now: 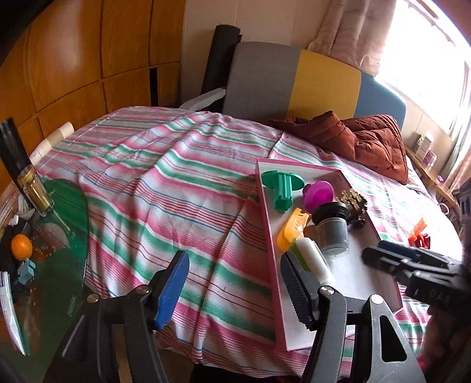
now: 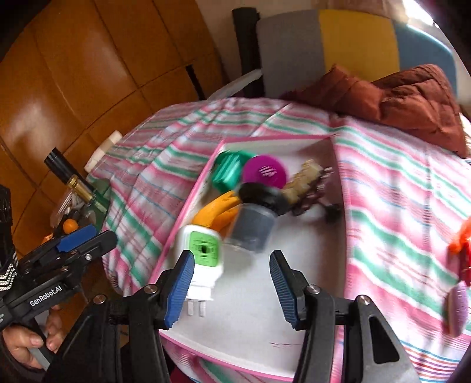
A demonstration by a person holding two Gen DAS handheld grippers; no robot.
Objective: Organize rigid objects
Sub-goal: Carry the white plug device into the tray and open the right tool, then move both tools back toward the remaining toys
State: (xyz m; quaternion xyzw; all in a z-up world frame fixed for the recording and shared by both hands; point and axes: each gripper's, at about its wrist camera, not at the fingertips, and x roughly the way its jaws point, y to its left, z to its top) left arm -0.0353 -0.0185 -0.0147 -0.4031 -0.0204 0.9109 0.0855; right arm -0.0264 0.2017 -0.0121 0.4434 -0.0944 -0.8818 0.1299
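A bed covered by a pink, green and white striped sheet (image 1: 164,188) filled the room's middle, its cloth rumpled into soft folds, with wood-panelled wardrobe doors (image 1: 73,59) behind it and a grey, yellow and blue padded headboard (image 1: 297,76) against the wall. A quilted rust-brown jacket (image 1: 368,141) lay heaped near the headboard, under a bright window with a pale curtain (image 1: 362,26). Beside the bed stood a green glass table (image 1: 67,229) bearing a small jar with a gold lid (image 1: 34,188) and an orange (image 1: 21,247). On the sheet rested a shallow white tray with a pink rim (image 1: 269,235), and the task's rigid objects were gathered in it: a green plastic flanged part (image 1: 282,185), a magenta round plastic piece (image 1: 319,196), an orange curved plastic piece (image 1: 291,232), a dark cylindrical jar with a black lid (image 1: 331,227), a brown and cream toothed part (image 2: 306,182), and a white plug adapter with a green face (image 2: 203,259) lying on its side. A small orange and red toy (image 1: 418,235) lay on the sheet just outside the tray. The left gripper (image 1: 235,288), its blue ribbed pads spread wide, hovered over the sheet at the tray's edge, grasping nothing. The right gripper (image 2: 232,290) was likewise released over the tray's bare white floor, its left pad just beside the adapter.
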